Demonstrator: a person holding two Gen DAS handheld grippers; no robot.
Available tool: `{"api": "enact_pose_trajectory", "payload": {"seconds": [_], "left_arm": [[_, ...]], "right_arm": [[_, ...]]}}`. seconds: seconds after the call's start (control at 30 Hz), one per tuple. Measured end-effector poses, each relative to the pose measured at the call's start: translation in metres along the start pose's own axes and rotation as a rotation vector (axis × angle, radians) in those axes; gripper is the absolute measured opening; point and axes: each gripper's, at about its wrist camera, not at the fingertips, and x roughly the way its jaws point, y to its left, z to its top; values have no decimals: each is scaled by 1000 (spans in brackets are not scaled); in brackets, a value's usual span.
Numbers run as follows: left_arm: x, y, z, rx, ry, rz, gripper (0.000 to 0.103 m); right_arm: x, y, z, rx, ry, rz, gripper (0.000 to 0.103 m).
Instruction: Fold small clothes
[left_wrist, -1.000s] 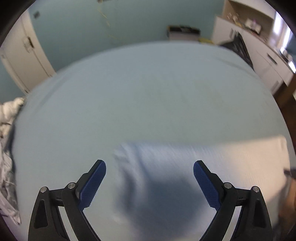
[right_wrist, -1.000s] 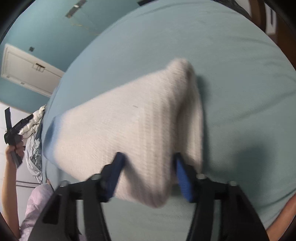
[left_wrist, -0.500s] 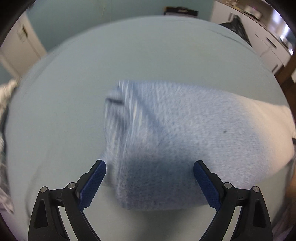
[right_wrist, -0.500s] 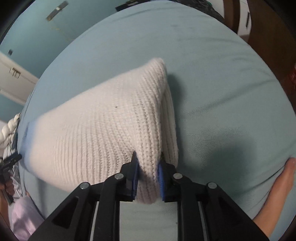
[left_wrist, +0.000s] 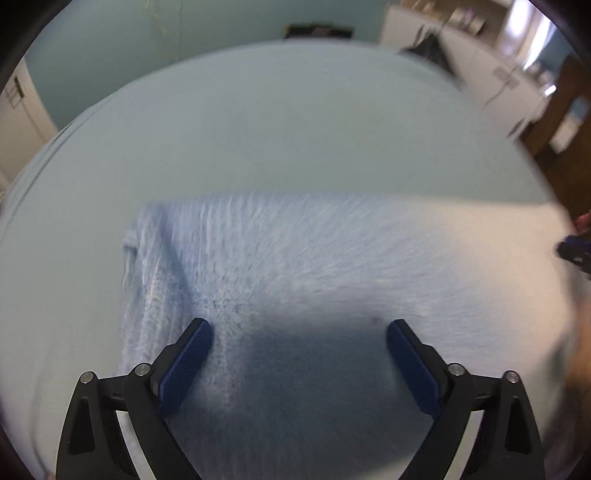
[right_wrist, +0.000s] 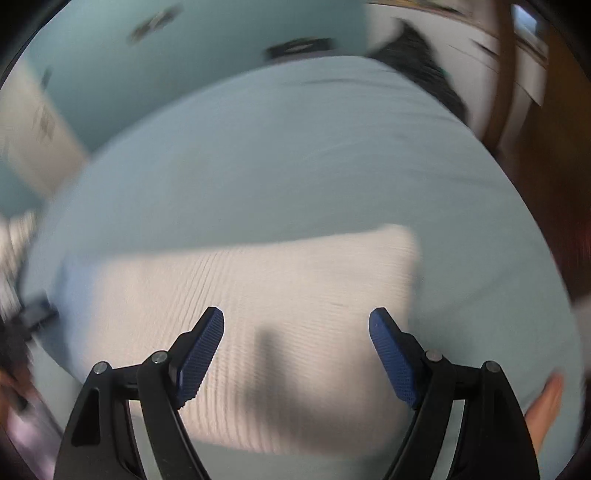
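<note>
Since both views are smeared by motion, not much knit detail can be made out on the white sweater (right_wrist: 258, 295), which is laid flat on the pale blue bedsheet (right_wrist: 295, 166). Over the sweater, the left gripper (left_wrist: 297, 349) is spread wide with nothing pinched, and the right gripper (right_wrist: 295, 343) has just been opened, nothing gripped.

Knit garment (left_wrist: 332, 266): weave smeared by motion blur in both wrist views; near edge hidden behind the left tool (left_wrist: 297, 354) arms; which garment it is cannot be told.
Garment's right end, left wrist view: washed out and blurred, outline unclear.
Right tool (right_wrist: 295, 347): arms cut off by the lower frame edge.
Dark object at the right frame edge (left_wrist: 574, 253): cut off, blurred, unidentifiable.
Cabinets (left_wrist: 491, 74): streaked, contents unreadable.
Black object beyond the bed (right_wrist: 424, 62): blurred, identity unclear.
Pale heap, left edge (right_wrist: 16, 240): blurred and cropped.
Hand (right_wrist: 546, 402): only part shows, blurred.
</note>
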Motion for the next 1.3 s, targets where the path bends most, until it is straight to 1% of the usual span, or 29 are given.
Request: {"api": "enact_pose_trajectory", "payload": {"seconds": [0.07, 0.1, 0.13, 0.17, 0.2, 0.27, 0.3, 0.33, 0.37, 0.4, 0.47, 0.53, 0.57, 0.63, 0.67, 0.73, 0.8, 0.83, 0.87, 0.9, 0.93, 0.97, 1.0, 1.03, 1.07, 1.1, 1.13, 1.17, 1.3], "left_arm": [[6, 8, -4, -32, -33, -7, 103], [7, 13, -6, -37, -46, -2, 103], [9, 8, -4, -29, -47, 4, 103], [8, 12, -4, -23, -52, 12, 103], [7, 18, -4, -30, -60, 20, 103], [3, 26, 10, -70, -77, 36, 103], [-3, 37, 11, -98, -90, 38, 101], [-11, 47, 13, -117, -114, 39, 96], [-17, 63, 15, -129, -136, 58, 96], [-26, 79, 12, -144, -159, 83, 96], [-41, 111, 8, -177, -180, 28, 96], [-51, 140, -1, -195, -172, -61, 96], [-52, 149, -5, -188, -168, -81, 96], [-51, 150, -10, -136, -150, -109, 96], [-50, 145, -15, -108, -142, -129, 96], [-47, 141, -21, -57, -108, -208, 96], [-36, 134, -24, -40, -58, -249, 96], [-23, 134, -24, -37, -23, -246, 96], [-12, 133, -24, -41, 13, -228, 96], [-11, 131, -25, -54, 27, -233, 95], [-11, 131, -28, -79, 28, -245, 92], [-8, 131, -26, -106, 19, -245, 85], [-6, 136, -25, -137, 22, -247, 63], [-3, 142, -23, -181, 39, -269, 48], [-2, 149, -22, -239, 40, -285, 42], [3, 155, -23, -283, 34, -301, 32], [2, 162, -23, -328, 29, -320, 29], [-2, 164, -22, -343, 30, -323, 27], [-23, 151, -33, -339, -38, -266, 20]], "right_arm": [[21, 7, -8, -63, 38, -16, 79], [35, 12, -13, -89, 67, -20, 86], [42, 9, -16, -109, 66, -26, 92], [46, 12, -15, -124, 22, -15, 93], [46, 7, -14, -122, -7, 22, 93], [40, -8, -9, -80, -9, 51, 92], [33, -18, -7, -31, -28, 52, 92], [25, -25, -7, 21, -62, 58, 92], [11, -36, -7, 75, -100, 87, 92], [0, -41, -8, 99, -121, 86, 93], [-14, -42, -12, 107, -151, 33, 93], [-23, -45, -17, 78, -151, 18, 93], [-26, -46, -22, 71, -146, 15, 93], [-21, -58, -22, 76, -123, -2, 93], [-10, -51, -23, 81, -101, -3, 93], [3, -58, -26, 100, -55, 7, 93], [8, -58, -24, 131, -42, 22, 93], [15, -66, -17, 144, -42, 29, 93], [10, -62, -15, 154, -44, 38, 93], [7, -58, -17, 159, -43, 45, 93], [8, -56, -24, 159, -41, 49, 93], [7, -53, -23, 154, -39, 53, 93], [8, -51, -26, 148, -39, 53, 93], [8, -48, -28, 138, -39, 49, 93], [9, -45, -29, 123, -39, 43, 93], [9, -42, -31, 104, -40, 36, 93], [9, -38, -32, 88, -41, 30, 93], [9, -35, -33, 71, -43, 22, 93], [8, -23, -35, 46, -49, 12, 93]]}}
